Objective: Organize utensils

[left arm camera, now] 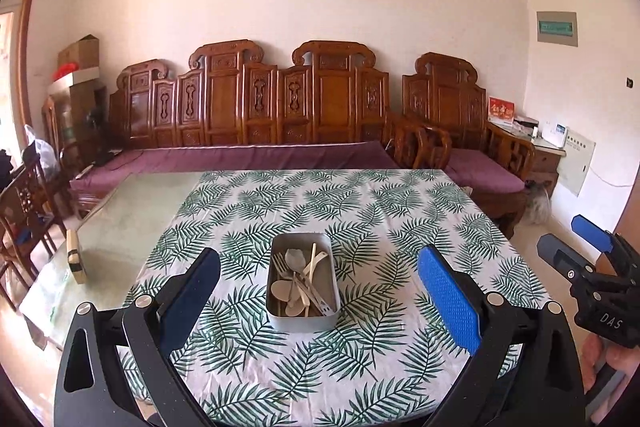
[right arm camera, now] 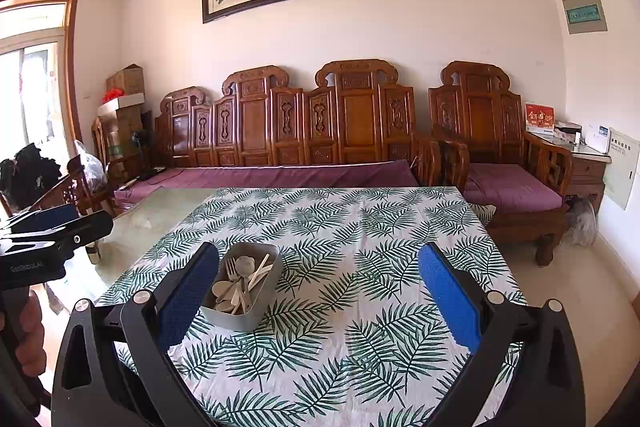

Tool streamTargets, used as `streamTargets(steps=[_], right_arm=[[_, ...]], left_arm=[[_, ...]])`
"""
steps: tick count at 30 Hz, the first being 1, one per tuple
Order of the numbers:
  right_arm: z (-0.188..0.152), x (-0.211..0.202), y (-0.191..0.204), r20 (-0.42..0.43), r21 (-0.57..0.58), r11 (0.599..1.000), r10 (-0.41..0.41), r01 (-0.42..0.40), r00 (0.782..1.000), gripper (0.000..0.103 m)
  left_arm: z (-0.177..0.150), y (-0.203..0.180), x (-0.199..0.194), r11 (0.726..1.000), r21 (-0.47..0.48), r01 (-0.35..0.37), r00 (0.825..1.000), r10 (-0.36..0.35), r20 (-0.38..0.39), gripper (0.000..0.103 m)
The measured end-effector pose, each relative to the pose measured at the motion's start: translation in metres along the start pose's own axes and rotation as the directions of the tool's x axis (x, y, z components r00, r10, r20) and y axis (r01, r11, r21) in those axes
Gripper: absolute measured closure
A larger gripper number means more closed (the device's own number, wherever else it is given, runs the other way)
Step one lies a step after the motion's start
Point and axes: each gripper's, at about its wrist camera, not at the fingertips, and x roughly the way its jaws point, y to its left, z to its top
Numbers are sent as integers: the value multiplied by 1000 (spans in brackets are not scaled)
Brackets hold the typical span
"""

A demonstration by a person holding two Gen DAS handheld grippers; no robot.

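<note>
Metal tray (left arm camera: pixel 303 319), rectangular with rounded corners, is seen in the left wrist view on a leaf-print tablecloth (left arm camera: pixel 360 219) that covers part of a glass-topped table (left arm camera: pixel 132 219). Pale spoons (left arm camera: pixel 282 289), a metal fork (left arm camera: pixel 286 269) and further utensils are piled loosely inside the tray. The left gripper (left arm camera: pixel 318 297) is held above the near cloth with its blue-padded fingers (left arm camera: pixel 448 301) spread wide and empty; the tray is framed between them, untouched. The right gripper (left arm camera: pixel 576 245) is seen at the right edge, off the table, gripped by a hand (left arm camera: pixel 612 367).

In the right wrist view, the same tray (right arm camera: pixel 240 315) lies left of centre, just beside the left finger (right arm camera: pixel 188 301) of the right gripper (right arm camera: pixel 318 301), whose fingers are likewise spread wide with nothing between them. The left gripper (right arm camera: pixel 56 223) is seen at the left edge; whether it is spread cannot be told from this angle. A carved wooden sofa (right arm camera: pixel 320 119) with purple cushions stands behind the table.
</note>
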Motion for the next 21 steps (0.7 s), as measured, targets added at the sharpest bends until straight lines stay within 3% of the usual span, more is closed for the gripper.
streamTargets(steps=[21], right_arm=[[2, 2, 3, 2, 3, 1000, -1, 1, 1000, 3]], left_arm=[[-3, -3, 0, 1000, 7, -1, 1000, 1, 1, 8]])
